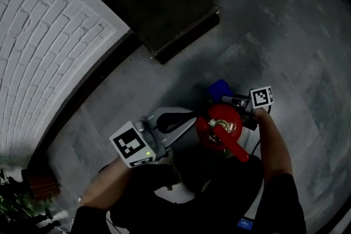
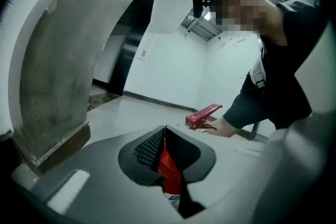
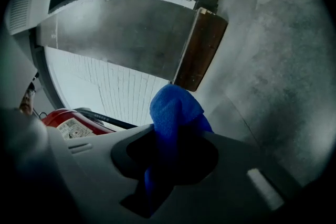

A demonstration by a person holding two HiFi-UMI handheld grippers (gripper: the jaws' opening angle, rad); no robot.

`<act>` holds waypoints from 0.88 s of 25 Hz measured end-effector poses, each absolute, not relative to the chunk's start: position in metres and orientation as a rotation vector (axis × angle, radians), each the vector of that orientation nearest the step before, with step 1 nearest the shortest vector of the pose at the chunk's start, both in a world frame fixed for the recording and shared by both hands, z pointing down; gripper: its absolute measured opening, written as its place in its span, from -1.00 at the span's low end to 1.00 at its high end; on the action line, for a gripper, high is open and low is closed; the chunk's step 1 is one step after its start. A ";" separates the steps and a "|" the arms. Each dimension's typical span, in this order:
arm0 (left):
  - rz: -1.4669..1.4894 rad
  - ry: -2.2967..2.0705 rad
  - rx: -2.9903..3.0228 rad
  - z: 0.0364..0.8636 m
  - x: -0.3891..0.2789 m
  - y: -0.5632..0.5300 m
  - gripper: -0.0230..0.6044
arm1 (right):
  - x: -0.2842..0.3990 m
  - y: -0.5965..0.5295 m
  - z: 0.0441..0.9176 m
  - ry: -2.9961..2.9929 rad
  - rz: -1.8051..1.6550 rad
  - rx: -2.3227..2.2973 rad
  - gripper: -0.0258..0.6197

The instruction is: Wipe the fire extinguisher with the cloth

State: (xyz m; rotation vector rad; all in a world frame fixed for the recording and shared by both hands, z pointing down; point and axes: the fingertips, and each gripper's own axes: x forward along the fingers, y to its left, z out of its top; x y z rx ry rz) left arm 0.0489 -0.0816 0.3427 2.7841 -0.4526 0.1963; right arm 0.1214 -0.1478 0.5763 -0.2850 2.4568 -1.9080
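Fire extinguisher (image 1: 220,124) is standing upright on the grey concrete floor (image 1: 285,35), right in front of the person, and from the head view you're looking straight down on its red top and the red lever handle (image 1: 237,149). The left gripper (image 1: 186,126) comes in from the left with its tips right up against the side of the cylinder. In the left gripper view its jaws are pulled together to a thin slit and the red body (image 2: 169,168) shows through that slit, with a bit of its label at the bottom. Honestly I can't tell whether they're pinching any part of it. The handle (image 2: 205,114) pokes up just past the jaws there, with the person's hand (image 2: 218,128) next to it. The right gripper (image 1: 227,98) sits on the far side of the extinguisher and it's clamped on the blue cloth (image 1: 219,89). In the right gripper view the cloth (image 3: 176,113) is bunched up between the jaws and bulges out past the tips, while the red cylinder (image 3: 65,119) and its black hose (image 3: 105,119) sit just to the left of it. Whether the cloth actually touches the extinguisher I can't make out. A white brick wall (image 1: 49,35) runs along the left, a dark pillar (image 1: 164,3) rises from the floor further back, and a potted plant (image 1: 16,205) sits in the bottom left corner.
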 end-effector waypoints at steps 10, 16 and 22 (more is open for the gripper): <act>0.205 -0.497 2.738 0.350 0.033 -0.081 -0.90 | 0.142 -0.139 0.670 2.519 -2.147 -0.653 -0.71; 0.226 -0.483 2.741 0.350 0.033 -0.076 -0.90 | 0.147 -0.137 0.697 2.452 -2.154 -0.768 -0.71; 0.236 -0.489 2.737 0.347 0.036 -0.075 -0.90 | 0.159 -0.133 0.711 2.412 -2.111 -0.931 -0.71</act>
